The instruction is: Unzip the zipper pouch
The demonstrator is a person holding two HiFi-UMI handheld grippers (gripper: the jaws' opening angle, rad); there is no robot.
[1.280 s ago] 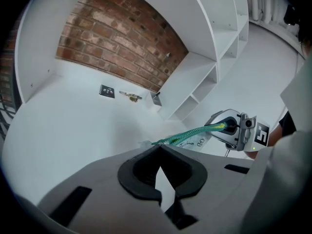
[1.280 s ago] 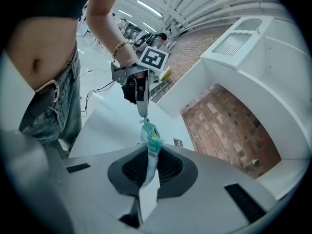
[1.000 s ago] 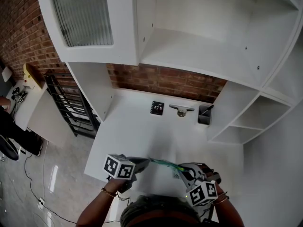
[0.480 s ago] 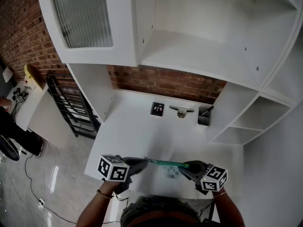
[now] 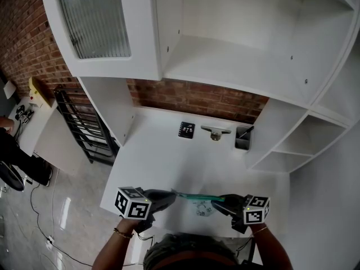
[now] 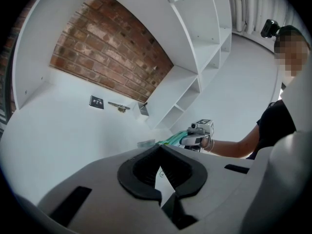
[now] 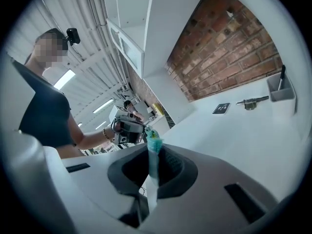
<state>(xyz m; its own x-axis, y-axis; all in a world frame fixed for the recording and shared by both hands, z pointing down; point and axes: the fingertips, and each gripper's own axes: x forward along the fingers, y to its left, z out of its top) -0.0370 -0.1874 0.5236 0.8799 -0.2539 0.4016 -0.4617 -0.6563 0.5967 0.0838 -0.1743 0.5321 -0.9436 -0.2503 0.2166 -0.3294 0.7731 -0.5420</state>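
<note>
**A:** White desk, white shelves above, brick behind. What does the head view show?

**B:** The zipper pouch is stretched well in front of the grey pen holder. The left gripper and right gripper each clamp an end, probably to keep the zip taut.

**A:** Left gripper view?

**B:** Jaws clenched on a thin edge, with teal showing below the pen holder.

**A:** Right gripper view?

**B:** Jaws pinched on the teal strip.

No word, brand or number can be read anywhere; the small black card at the back of the surface, centre of the head view, bears pale marks too small to make out; the cubes on the left hand-held gripper and right hand-held gripper, along the lower edge, carry only black-and-white square patterns.
</note>
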